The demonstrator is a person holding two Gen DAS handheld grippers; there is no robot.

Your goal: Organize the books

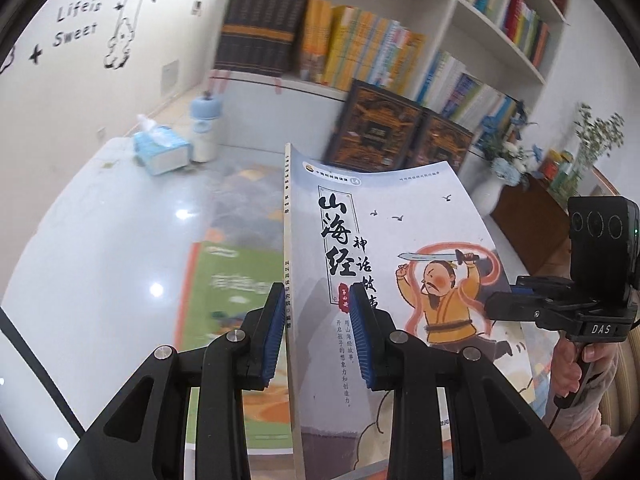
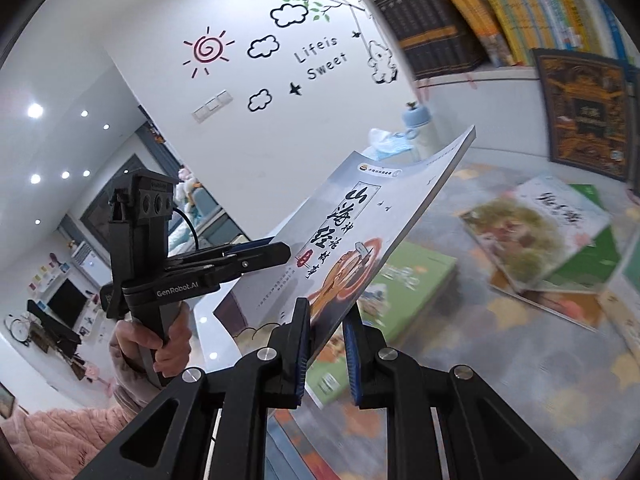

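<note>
A thin pale-grey picture book (image 1: 400,208) with a cartoon man in a yellow robe on its cover hangs tilted above the table. My left gripper (image 1: 316,304) is shut on the book at its spine edge. From the right, my right gripper (image 1: 494,306) clamps the opposite edge, with a hand on its handle. In the right wrist view the same book (image 2: 360,216) rises slanting between the blue pads of my right gripper (image 2: 326,318), and my left gripper (image 2: 282,250) bites its far edge.
A green book (image 2: 404,280) and several other picture books (image 2: 540,236) lie on the patterned table mat. Dark boxed volumes (image 1: 376,128) lean under the white bookshelf (image 1: 460,4). A tissue pack (image 1: 160,152), a blue bottle (image 1: 204,124) and a flower vase (image 1: 492,188) stand near the edges.
</note>
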